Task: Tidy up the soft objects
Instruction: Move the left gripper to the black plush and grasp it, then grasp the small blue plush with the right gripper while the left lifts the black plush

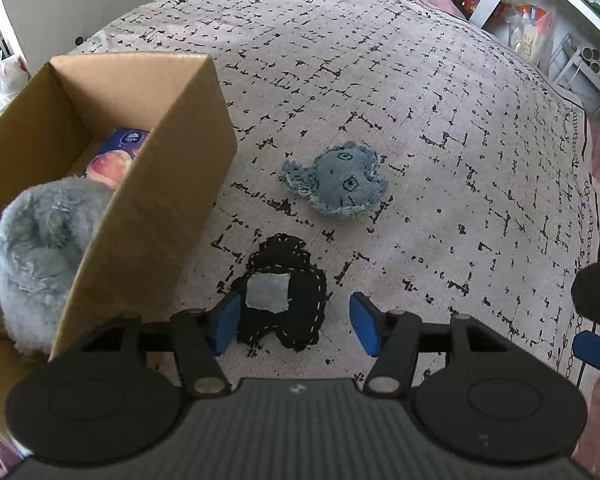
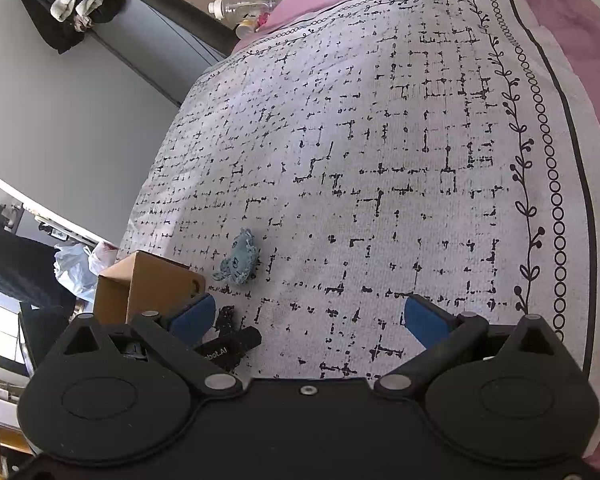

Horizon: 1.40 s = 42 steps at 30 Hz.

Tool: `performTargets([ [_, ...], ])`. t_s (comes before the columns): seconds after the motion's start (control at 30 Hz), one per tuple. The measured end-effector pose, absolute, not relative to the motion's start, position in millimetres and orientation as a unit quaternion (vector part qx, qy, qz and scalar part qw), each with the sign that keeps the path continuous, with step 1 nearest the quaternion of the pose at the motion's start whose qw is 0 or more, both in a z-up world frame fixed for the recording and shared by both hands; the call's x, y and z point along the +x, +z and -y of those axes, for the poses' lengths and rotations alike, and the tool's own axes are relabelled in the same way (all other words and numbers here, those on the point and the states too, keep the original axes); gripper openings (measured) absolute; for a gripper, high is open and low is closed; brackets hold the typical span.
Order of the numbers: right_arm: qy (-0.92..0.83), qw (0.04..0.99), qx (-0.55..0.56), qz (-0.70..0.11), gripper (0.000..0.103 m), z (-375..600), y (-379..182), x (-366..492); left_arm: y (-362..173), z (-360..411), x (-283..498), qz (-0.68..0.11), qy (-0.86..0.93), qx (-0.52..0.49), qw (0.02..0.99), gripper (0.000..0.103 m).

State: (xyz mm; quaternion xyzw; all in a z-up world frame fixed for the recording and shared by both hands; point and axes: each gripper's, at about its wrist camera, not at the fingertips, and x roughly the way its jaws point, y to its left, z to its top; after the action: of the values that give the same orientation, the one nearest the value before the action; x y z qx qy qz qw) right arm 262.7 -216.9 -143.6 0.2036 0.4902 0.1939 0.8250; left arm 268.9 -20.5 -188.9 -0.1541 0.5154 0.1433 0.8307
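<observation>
On the blanket (image 1: 420, 80), two soft toys (image 1: 336, 182), one box (image 1: 160, 184).

Bed covered by a white blanket (image 2: 380, 160) with black broken-grid print, pink sheet (image 2: 572, 20) beneath. Grey wall (image 2: 60, 120) alongside. White shelving (image 1: 548, 20) crowded with clutter. Daylight bright and even.

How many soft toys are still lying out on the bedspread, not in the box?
2. The black stitched toy lies between the open left gripper's fingers; the blue denim toy lies farther out. A grey plush sits in the cardboard box; more may be hidden there.
</observation>
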Motion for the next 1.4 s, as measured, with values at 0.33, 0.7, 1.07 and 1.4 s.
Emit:
performTargets([
  [0.33, 0.205, 0.830, 0.196, -0.480, 0.102, 207, -143, 266, -175, 11, 266, -0.497, 0.122, -0.170, 0.842, 0.030],
  [0.7, 0.227, 0.833, 0.198, -0.464, 0.090, 182, -142, 279, -138, 1, 265, -0.456, 0.110, -0.185, 0.863, 0.030],
  [1.07, 0.234, 0.812, 0.231, -0.482, 0.079, 158, -163, 302, -118, -16, 263, -0.438, 0.103, -0.199, 0.871, 0.030],
  [1.4, 0.232, 0.797, 0.243, -0.501, 0.071, 133, -189, 320, -110, -32, 270, -0.429, 0.108, -0.213, 0.871, 0.030],
])
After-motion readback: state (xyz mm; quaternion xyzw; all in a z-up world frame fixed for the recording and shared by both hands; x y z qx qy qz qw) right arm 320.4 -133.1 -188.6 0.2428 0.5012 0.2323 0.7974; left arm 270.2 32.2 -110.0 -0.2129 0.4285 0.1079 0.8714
